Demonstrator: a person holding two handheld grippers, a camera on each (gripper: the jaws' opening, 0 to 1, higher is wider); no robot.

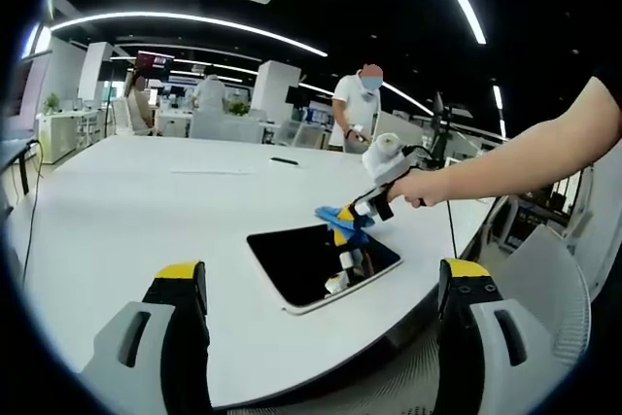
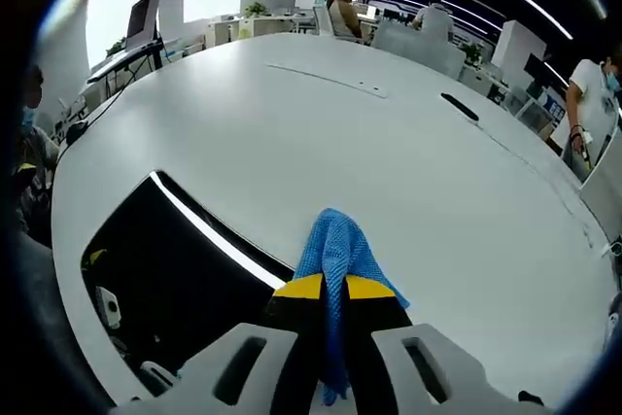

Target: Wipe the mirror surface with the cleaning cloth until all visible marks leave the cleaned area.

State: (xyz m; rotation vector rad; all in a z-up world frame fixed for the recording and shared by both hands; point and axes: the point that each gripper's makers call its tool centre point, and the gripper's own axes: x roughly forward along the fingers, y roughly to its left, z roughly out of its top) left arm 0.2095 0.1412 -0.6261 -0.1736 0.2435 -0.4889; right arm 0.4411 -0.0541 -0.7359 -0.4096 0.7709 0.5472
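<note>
A dark rectangular mirror point(image 1: 311, 261) with a pale rim lies flat on the white table point(image 1: 146, 201). My right gripper point(image 1: 358, 219), held by a person's hand, hovers at the mirror's far edge, shut on a blue cleaning cloth point(image 1: 340, 215). In the right gripper view the mirror point(image 2: 165, 279) lies at lower left and the blue cloth point(image 2: 335, 255) sticks out between the shut yellow-tipped jaws of my right gripper point(image 2: 332, 289). My left gripper point(image 1: 321, 274) stands open near the table's front edge, with nothing between its jaws.
A black pen point(image 1: 284, 160) lies farther back on the table, also the pen point(image 2: 460, 107). A person in white point(image 1: 356, 109) stands beyond the table. A grey chair point(image 1: 544, 289) sits at the right, with office desks behind.
</note>
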